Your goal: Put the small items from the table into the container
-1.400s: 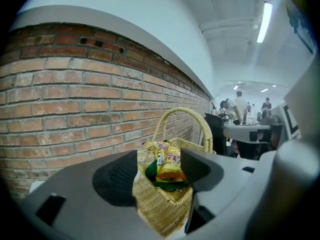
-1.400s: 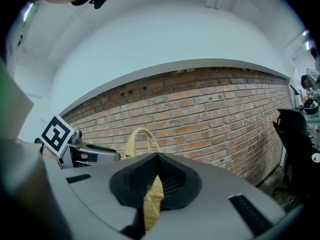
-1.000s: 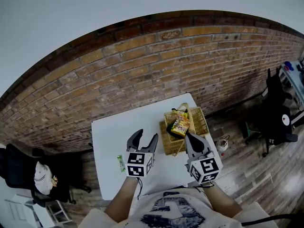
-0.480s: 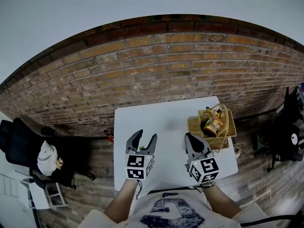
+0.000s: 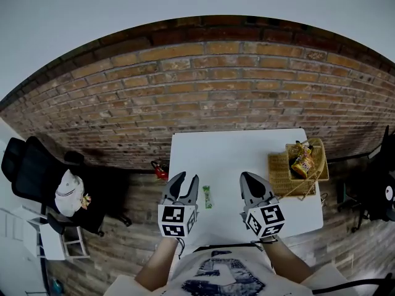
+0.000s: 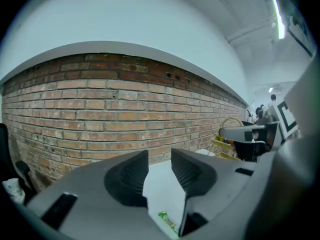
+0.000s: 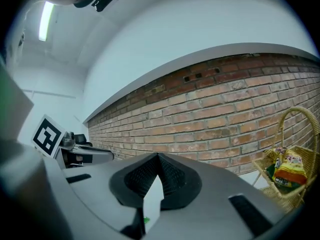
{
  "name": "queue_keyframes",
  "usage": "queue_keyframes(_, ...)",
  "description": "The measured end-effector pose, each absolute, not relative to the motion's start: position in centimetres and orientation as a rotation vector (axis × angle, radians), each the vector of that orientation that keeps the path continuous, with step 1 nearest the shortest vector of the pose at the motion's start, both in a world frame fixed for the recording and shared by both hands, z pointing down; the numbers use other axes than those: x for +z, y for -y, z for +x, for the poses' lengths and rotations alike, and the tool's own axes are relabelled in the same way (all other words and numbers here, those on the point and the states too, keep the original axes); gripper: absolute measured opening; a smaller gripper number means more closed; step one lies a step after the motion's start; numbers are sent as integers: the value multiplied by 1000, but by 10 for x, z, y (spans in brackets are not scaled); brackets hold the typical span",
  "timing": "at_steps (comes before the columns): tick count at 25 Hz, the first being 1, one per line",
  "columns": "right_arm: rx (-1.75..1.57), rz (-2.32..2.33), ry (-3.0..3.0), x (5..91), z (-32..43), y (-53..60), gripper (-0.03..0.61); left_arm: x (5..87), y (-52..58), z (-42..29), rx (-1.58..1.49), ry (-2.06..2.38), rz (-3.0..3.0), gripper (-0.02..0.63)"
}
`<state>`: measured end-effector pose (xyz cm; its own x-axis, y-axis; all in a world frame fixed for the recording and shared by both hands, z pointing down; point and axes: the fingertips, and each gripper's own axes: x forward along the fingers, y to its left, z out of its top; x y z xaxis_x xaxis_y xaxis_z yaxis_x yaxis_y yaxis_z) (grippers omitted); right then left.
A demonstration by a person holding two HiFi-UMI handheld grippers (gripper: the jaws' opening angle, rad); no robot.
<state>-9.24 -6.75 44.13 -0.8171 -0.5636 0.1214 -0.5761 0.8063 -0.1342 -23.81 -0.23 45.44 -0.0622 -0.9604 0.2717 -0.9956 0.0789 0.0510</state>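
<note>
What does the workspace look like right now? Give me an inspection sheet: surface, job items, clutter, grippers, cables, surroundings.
Surface: white table, standing in front of a brick wall.
Job's things: one green packet lies on the table near its left front; the wicker basket at the table's right end holds snack packets.
Clutter: nothing seen.
Grippers: left hand-held gripper has its jaws apart and closing, with nothing between them; right hand-held gripper is shut and empty.
Cables: nothing seen on the table.
Surroundings: wooden floor; black chair at the left.
</note>
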Motion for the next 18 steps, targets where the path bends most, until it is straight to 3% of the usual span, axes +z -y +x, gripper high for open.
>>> queue_keyframes(13, 253, 919, 2877, 450, -113, 58, 20, 458, -12, -261, 123, 2139, 1983, 49)
queue_keyframes(18, 254, 929, 2868, 452, -112, 60, 20, 461, -9, -261, 130, 2120, 1999, 48)
